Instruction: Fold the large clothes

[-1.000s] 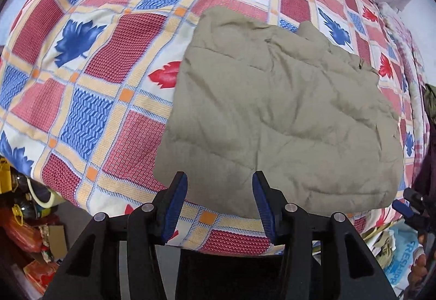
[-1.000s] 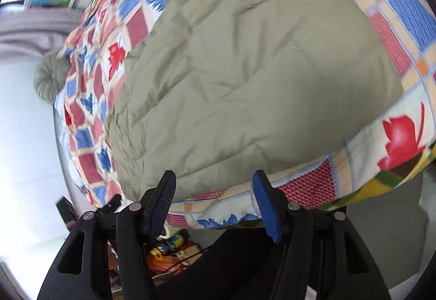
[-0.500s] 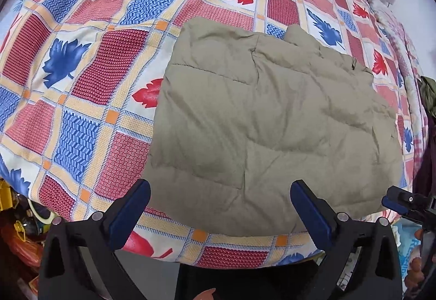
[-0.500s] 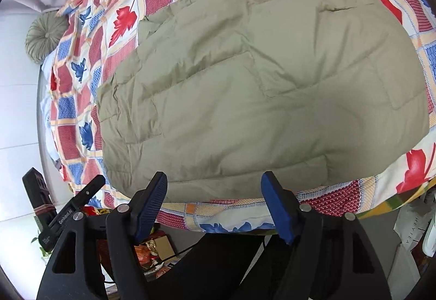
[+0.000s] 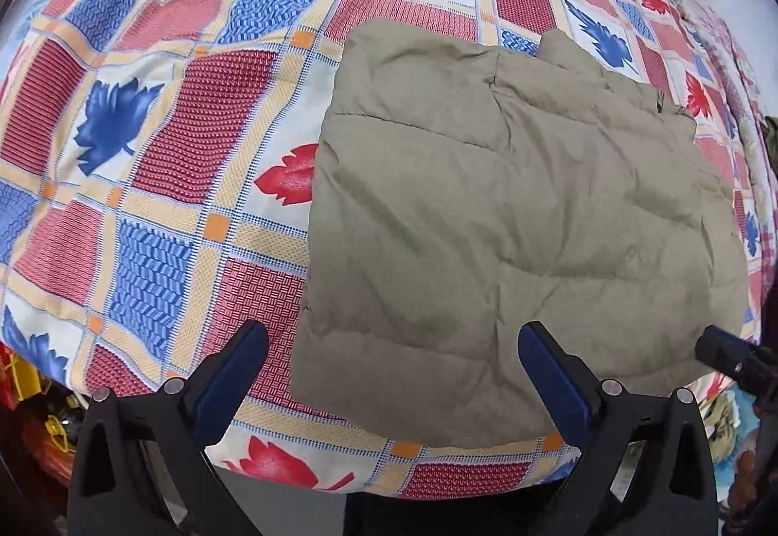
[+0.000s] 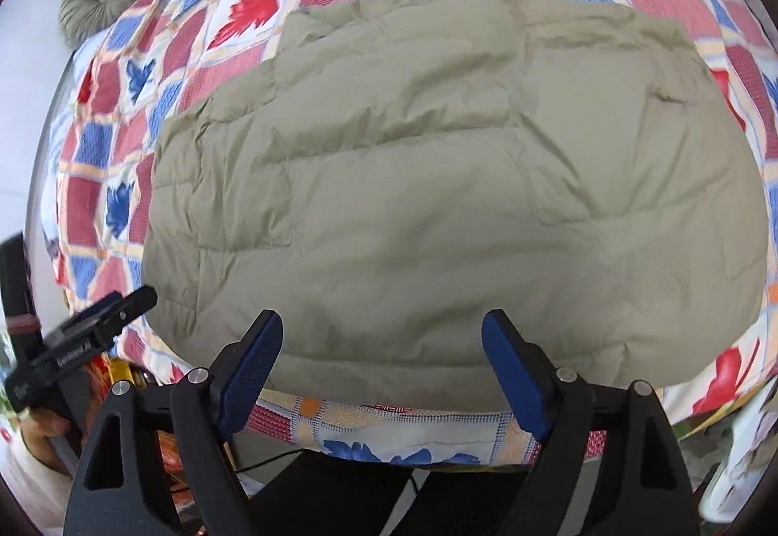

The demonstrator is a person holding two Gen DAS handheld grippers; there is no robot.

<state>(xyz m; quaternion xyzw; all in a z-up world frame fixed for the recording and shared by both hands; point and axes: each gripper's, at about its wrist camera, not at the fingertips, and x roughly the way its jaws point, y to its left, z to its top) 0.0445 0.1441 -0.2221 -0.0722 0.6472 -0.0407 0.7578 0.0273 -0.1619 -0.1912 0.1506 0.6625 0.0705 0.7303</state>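
Jaws apart over jacket (image 5: 510, 220) (unlabelled)

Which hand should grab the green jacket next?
Probably the right. The right tool is open squarely over the jacket's near hem; the left tool straddles its side edge, half over the quilt.

Bright even daylight, soft shadows, strong fisheye bulge with dark vignetted corners, right view slightly motion-blurred

White lettering on black tongs (image 6: 80, 348), too blurred to read
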